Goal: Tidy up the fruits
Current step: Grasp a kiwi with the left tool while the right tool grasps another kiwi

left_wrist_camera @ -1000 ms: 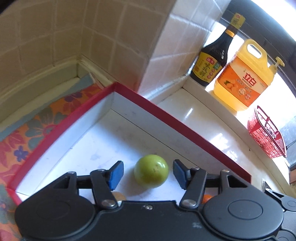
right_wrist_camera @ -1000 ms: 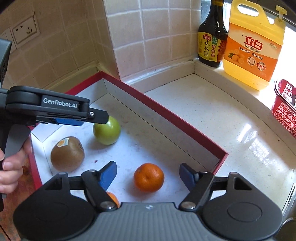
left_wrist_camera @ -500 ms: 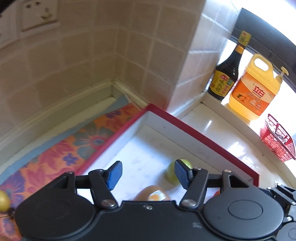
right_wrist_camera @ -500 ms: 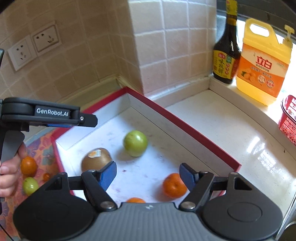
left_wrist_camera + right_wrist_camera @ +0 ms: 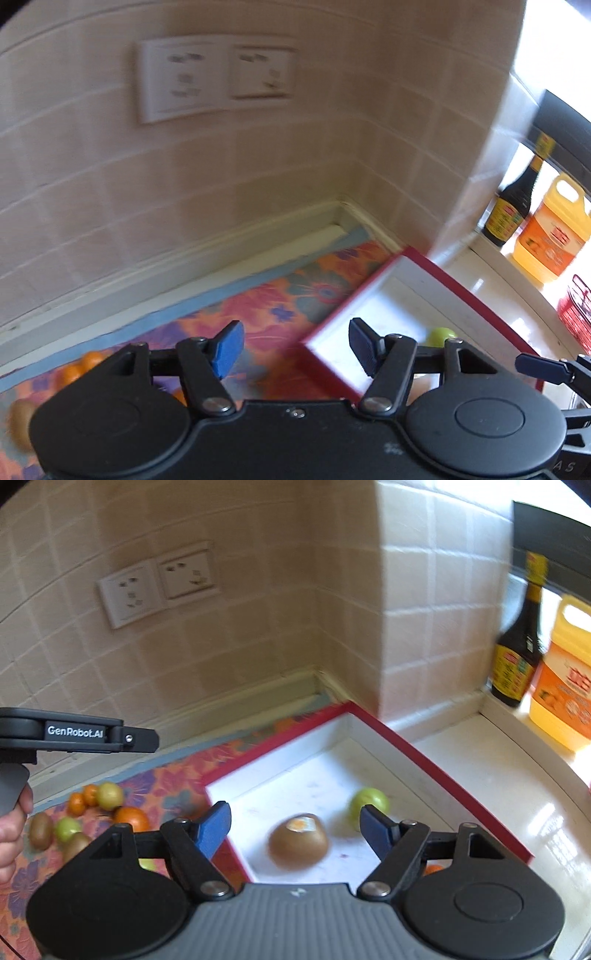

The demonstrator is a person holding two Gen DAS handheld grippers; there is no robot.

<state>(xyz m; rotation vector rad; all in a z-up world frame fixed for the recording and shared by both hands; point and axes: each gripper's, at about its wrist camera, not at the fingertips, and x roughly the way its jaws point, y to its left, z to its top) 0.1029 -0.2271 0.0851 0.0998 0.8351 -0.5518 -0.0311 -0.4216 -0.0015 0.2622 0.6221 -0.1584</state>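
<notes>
Fruits: a green one point(image 5: 369, 800) now lies released in the red box point(image 5: 424, 760), beyond the right gripper point(image 5: 295, 829); both grippers, left point(image 5: 293, 347) too, have pulled back, wide open and empty, toward the loose pile point(image 5: 96, 812).

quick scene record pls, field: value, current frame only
left gripper: open, empty, above the mat edge by the box corner
right gripper: open, empty, above the box
red box: on the counter, holds a kiwi, a green fruit, part of an orange
floral mat: left of the box, loose fruit pile on it
windowsill: dark sauce bottle, yellow detergent jug
image quality: motion blur in both views
</notes>
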